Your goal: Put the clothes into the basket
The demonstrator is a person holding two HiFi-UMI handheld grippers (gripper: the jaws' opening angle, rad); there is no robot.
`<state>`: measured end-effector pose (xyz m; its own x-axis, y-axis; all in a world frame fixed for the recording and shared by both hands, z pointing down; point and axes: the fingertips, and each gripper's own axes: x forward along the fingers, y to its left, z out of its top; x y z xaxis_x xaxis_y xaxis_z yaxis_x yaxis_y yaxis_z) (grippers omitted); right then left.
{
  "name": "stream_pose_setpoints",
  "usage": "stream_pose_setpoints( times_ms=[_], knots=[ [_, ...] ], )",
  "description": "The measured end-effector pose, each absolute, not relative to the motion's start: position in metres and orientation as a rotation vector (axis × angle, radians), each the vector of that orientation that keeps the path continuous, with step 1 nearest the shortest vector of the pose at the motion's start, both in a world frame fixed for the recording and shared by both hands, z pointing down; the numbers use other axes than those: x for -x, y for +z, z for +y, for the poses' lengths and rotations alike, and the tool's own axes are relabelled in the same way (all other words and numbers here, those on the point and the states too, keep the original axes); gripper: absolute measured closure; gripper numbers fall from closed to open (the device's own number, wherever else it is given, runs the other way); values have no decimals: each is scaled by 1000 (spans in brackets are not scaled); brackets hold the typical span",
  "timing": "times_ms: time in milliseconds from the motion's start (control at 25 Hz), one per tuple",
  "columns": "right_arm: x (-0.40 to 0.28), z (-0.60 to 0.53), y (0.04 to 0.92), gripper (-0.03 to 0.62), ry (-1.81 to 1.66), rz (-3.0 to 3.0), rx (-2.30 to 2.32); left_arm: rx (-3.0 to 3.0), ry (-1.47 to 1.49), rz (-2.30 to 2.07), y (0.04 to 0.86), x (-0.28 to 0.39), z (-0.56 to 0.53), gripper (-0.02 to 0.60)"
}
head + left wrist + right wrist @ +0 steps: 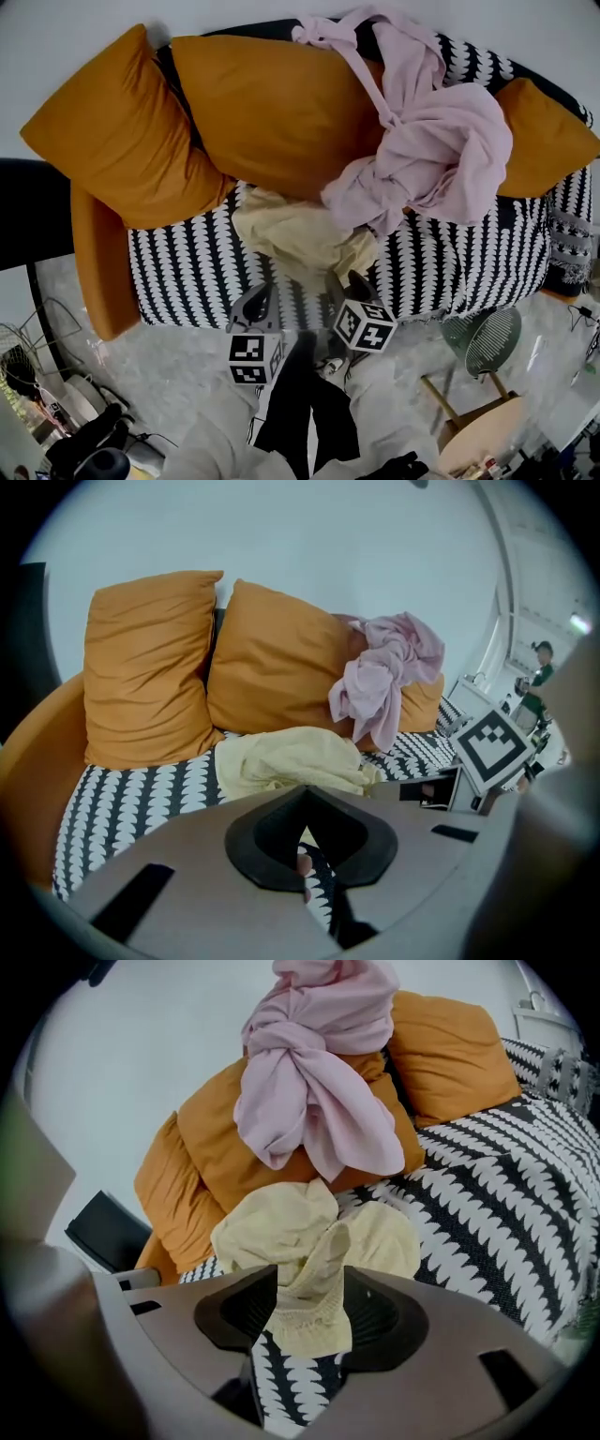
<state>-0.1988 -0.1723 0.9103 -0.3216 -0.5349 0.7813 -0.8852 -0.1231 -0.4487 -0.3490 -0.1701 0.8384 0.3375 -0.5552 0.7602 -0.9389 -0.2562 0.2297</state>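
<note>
A pale yellow garment (300, 234) lies crumpled on the black-and-white sofa seat (469, 262), near its front edge. A pink garment (422, 150) is draped over the backrest and the orange cushions (272, 103). My right gripper (347, 279) is at the yellow garment's near edge; its jaws stand apart, with a fold of yellow cloth (314, 1307) hanging loose between them. My left gripper (258, 298) is just left of it, over the seat's front edge, with its jaws closed together and nothing seen in them. No basket shows in any view.
The sofa's orange arm (98, 272) bounds the seat on the left. On the marble floor to the right stand a green fan (492, 342) and a round wooden stool (478, 441). Cables and dark gear (84, 441) clutter the lower left.
</note>
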Motion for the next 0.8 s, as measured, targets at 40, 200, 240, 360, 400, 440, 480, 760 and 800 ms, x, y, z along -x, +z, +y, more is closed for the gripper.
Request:
stream_pose_setpoints(
  times_ms=[40, 200, 240, 360, 400, 440, 480, 760, 800],
  knots=[
    [200, -173, 913, 399, 1433, -1797, -1583, -1925, 726, -1303, 840, 349, -170, 575],
    [197, -178, 927, 396, 1445, -1714, -1632, -1920, 734, -1295, 846, 351, -171, 575],
    [196, -178, 930, 396, 1452, -1693, -1639, -1918, 734, -1296, 848, 352, -172, 575],
    [197, -178, 938, 396, 1458, -1652, -1647, -1908, 733, -1299, 852, 357, -172, 575],
    [198, -178, 940, 396, 1455, -1646, -1644, -1904, 732, -1300, 854, 359, -172, 576],
    [199, -178, 942, 398, 1452, -1642, -1640, -1900, 732, -1300, 855, 360, -172, 575],
    [200, -177, 943, 398, 1452, -1639, -1634, -1895, 730, -1301, 857, 362, -172, 576],
    [207, -175, 936, 523, 1416, -1652, -1602, -1895, 727, -1292, 856, 363, -171, 575],
    [208, -175, 934, 528, 1414, -1657, -1598, -1899, 728, -1288, 855, 362, -171, 575]
  ],
)
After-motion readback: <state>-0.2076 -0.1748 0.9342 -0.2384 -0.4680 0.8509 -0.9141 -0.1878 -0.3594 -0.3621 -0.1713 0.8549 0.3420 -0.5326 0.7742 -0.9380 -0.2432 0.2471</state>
